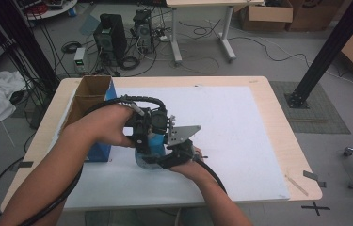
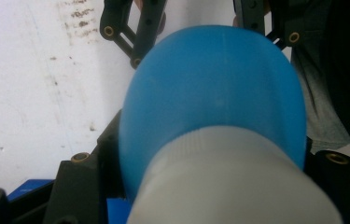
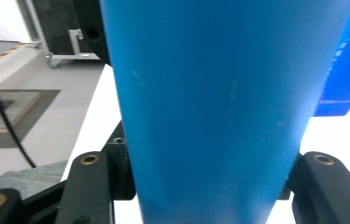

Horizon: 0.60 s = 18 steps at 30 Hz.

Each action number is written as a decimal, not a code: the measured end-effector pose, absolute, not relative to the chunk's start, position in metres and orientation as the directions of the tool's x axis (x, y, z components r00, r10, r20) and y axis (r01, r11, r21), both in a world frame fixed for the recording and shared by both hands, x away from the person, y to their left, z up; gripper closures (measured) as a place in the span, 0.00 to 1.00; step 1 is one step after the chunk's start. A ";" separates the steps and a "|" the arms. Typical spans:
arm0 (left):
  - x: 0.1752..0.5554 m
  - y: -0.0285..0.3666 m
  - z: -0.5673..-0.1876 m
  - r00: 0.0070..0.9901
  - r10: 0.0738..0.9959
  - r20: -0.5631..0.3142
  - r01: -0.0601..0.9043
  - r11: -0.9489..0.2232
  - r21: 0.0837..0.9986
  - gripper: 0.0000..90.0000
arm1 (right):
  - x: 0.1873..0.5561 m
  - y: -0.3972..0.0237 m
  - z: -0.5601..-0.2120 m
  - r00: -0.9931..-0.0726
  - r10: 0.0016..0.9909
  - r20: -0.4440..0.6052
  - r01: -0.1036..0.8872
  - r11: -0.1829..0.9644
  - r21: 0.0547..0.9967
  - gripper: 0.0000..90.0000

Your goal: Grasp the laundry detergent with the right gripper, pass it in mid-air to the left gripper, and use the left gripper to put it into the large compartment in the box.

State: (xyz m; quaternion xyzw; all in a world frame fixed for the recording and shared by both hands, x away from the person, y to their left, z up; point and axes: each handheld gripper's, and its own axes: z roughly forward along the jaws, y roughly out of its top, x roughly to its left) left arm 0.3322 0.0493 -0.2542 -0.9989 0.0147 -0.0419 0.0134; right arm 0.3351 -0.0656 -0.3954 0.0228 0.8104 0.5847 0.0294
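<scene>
Two grippers are holding one blue bottle (image 1: pixel 154 143) over the white mat (image 1: pixel 240 141): left gripper (image 2: pixel 210 154) is clamping the white cap (image 2: pixel 231 182), right gripper (image 3: pixel 210 163) is gripping the body. Keep body steady w/ right, twist cap slowly.

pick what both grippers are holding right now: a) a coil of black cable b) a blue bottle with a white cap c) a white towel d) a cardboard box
b: the left gripper is clamped near the white cap end of the blue bottle, and the right gripper is clamped on its blue body.
</scene>
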 end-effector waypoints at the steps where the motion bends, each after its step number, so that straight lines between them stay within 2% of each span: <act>1: 0.332 0.048 -0.254 0.996 -0.034 0.088 -0.031 -0.999 -0.032 0.44 | 0.334 -0.066 -0.395 -0.996 0.082 -0.038 -0.010 0.319 0.948 0.48; 3: 0.332 0.047 -0.254 0.996 -0.029 0.088 -0.026 -0.999 -0.040 0.44 | 0.334 -0.066 -0.393 -0.996 0.080 -0.038 -0.012 0.309 0.951 0.46; 8: 0.334 0.047 -0.255 0.995 -0.023 0.095 -0.018 -0.998 -0.053 0.44 | 0.334 -0.069 -0.389 -0.992 0.118 -0.048 -0.008 0.319 0.948 0.31; 16: 0.336 0.050 -0.252 0.995 -0.008 0.096 -0.003 -0.999 -0.051 0.43 | 0.335 -0.073 -0.386 -0.993 0.117 -0.027 0.012 0.314 0.949 0.25; 18: 0.337 0.050 -0.250 0.996 -0.008 0.091 -0.003 -0.999 -0.046 0.44 | 0.335 -0.073 -0.386 -0.993 0.119 -0.017 0.022 0.317 0.948 0.19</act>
